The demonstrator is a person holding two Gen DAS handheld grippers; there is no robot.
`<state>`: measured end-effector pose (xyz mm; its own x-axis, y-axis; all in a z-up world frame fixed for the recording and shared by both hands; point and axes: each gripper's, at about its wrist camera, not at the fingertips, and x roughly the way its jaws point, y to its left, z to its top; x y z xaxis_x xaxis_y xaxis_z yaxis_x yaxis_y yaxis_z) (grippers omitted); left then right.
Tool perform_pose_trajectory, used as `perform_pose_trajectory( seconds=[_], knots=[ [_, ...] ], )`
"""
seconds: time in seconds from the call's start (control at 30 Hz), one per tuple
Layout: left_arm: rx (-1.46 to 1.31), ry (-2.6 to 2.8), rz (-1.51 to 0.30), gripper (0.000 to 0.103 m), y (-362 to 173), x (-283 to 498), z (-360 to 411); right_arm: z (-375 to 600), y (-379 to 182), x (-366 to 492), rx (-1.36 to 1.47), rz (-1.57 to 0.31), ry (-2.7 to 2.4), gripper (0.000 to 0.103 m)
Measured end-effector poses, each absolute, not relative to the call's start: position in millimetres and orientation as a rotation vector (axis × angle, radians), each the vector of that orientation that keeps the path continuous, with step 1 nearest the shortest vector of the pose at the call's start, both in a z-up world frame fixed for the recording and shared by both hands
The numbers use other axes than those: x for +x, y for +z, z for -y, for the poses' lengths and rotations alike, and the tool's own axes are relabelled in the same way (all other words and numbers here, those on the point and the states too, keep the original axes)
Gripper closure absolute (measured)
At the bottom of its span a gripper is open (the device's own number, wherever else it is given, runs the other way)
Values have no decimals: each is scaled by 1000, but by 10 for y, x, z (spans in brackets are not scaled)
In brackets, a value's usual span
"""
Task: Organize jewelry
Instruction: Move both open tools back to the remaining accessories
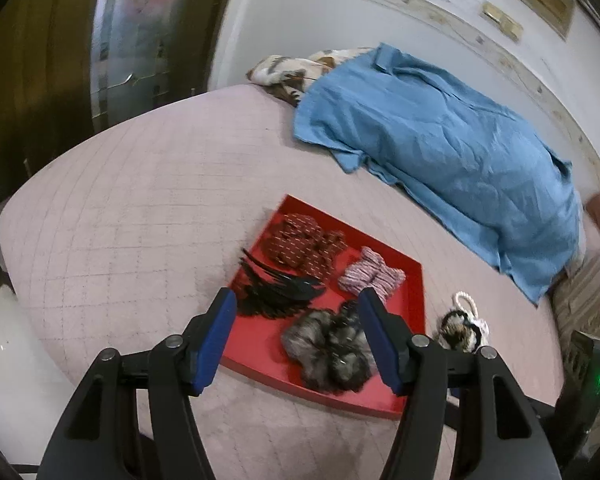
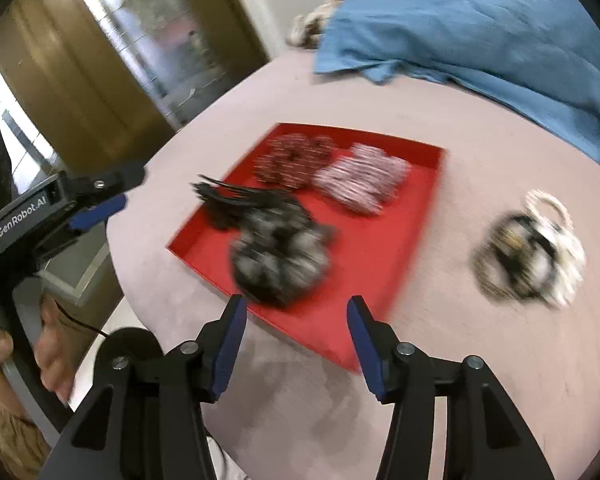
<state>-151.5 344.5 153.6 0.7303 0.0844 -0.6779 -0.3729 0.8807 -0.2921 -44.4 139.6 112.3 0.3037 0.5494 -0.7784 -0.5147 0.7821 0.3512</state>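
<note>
Red tray [image 1: 414, 292] on the pink bed [image 1: 140, 200] holds four hair accessories; a fifth pile [image 2: 528, 252] lies just right of it. Both the left gripper [image 1: 296, 302] and right gripper [image 2: 296, 308] have fingers apart, holding nothing.

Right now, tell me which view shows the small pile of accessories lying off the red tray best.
The right wrist view: the pile lies whole and unblocked on the bedcover, though motion-blurred. The left wrist view is sharper, but a hand-held gripper finger hides part of the pile.
</note>
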Motion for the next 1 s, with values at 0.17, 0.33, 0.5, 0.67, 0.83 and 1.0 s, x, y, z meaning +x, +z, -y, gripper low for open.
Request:
perform_pose_trajectory(
  seconds=[0.17, 0.33, 0.5, 0.67, 0.83, 1.0],
  knots=[
    [-378, 197, -734, 40, 1559, -1417, -3076, -640, 996, -461, 85, -1063, 586, 42],
    [-321, 67, -797, 40, 1482, -1213, -2528, 101, 838, -358, 195, -1087, 431, 42],
    [-254, -59, -843, 40, 1348, -1048, -1993, 545, 763, -227, 252, -1072, 335, 42],
    [-168, -172, -889, 40, 1099, -822, -1491, 687, 657, -68, 283, -1070, 312, 42],
    [-128, -214, -926, 55, 853, -513, -1222, 670, 576, 215, 308, -1063, 317, 42],
    [-140, -219, -978, 55, 616, -198, -1170, 589, 527, 591, 308, -1052, 320, 42]
  ],
)
